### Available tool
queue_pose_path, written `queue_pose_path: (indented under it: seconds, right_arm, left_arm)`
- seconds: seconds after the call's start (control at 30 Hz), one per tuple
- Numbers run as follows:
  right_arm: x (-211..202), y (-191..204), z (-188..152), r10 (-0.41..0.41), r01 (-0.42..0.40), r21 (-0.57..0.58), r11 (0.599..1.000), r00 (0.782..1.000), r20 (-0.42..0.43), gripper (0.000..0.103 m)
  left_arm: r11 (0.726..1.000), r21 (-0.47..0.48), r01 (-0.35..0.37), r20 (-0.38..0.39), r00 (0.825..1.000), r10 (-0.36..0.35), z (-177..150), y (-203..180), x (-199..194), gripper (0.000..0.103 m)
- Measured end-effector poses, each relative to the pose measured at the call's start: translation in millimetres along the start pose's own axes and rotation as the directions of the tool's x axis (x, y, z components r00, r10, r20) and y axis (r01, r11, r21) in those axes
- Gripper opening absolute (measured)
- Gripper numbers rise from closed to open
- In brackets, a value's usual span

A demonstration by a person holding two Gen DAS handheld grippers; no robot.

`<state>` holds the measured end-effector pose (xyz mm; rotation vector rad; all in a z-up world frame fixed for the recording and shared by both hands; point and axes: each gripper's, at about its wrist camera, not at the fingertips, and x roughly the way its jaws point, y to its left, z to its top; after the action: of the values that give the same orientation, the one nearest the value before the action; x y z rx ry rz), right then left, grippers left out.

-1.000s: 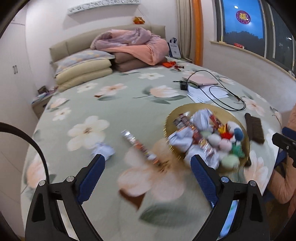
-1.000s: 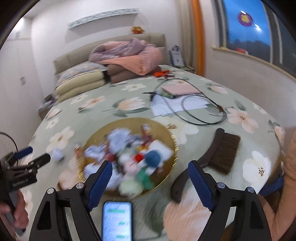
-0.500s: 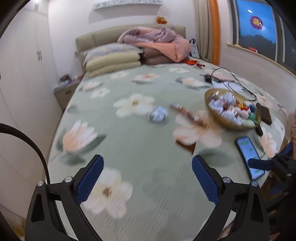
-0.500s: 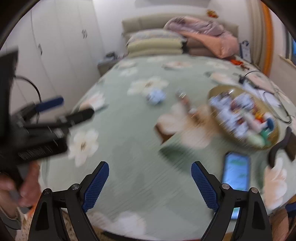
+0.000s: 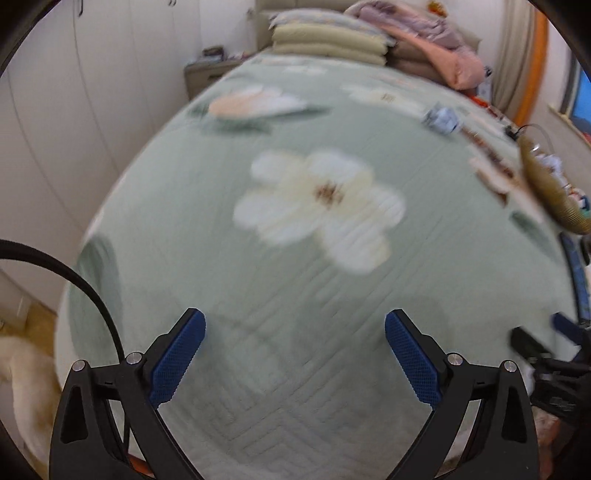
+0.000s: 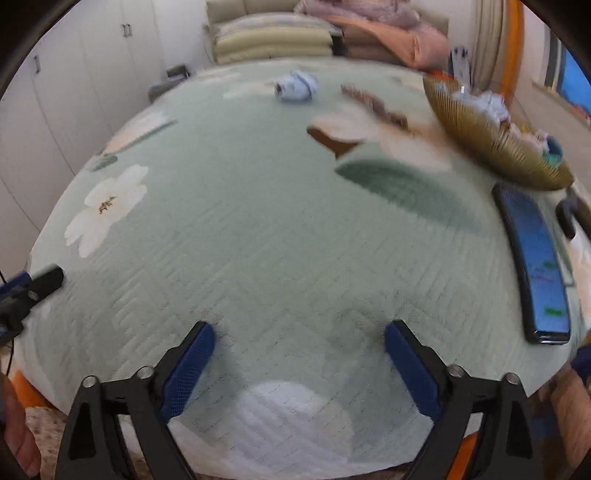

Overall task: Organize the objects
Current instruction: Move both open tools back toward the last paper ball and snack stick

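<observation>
Both the left gripper (image 5: pixel 293 341) and the right gripper (image 6: pixel 299 345) are opening wide over bare quilt (image 6: pixel 258 221) with nothing between the jaws; crumpled blue packet (image 6: pixel 297 85) lies far ahead beyond both, left of gold bowl (image 6: pixel 491 140), seemingly nearer the right.

A bed (image 6: pixel 258 221) covered by a pale green quilt with large floral print filled most of both views. Stacked cream pillows (image 6: pixel 269 40) and a heaped pink blanket (image 6: pixel 391 37) were seen at its upholstered headboard (image 6: pixel 229 7). White wardrobe doors (image 6: pixel 74 74) lined one side, a bedside cabinet (image 5: pixel 207 74) stood near the pillows, and an orange-edged curtain (image 6: pixel 513 48) bordered a dark window (image 6: pixel 572 77).
</observation>
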<state>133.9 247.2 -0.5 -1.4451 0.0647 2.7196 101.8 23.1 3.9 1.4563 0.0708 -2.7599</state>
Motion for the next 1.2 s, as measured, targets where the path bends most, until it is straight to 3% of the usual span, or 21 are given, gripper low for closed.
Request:
queue_pose_path:
  seconds: [0.07, 1.2]
  right_arm:
    - [3.4, 3.3, -0.5, -0.011, 0.011, -0.014, 1.0, 1.0, -0.022, 0.103]
    - [5.1, 5.5, -4.7, -0.01, 0.011, -0.03, 0.999, 1.0, 0.029, 0.103]
  left_arm:
    - [1.0, 0.019, -0.012, 0.078, 0.997, 0.01, -9.4, -1.2, -4.4, 0.103]
    - [0.999, 0.019, -0.03, 0.136, 0.99, 0.027, -17.5, -3.6, -5.4, 0.103]
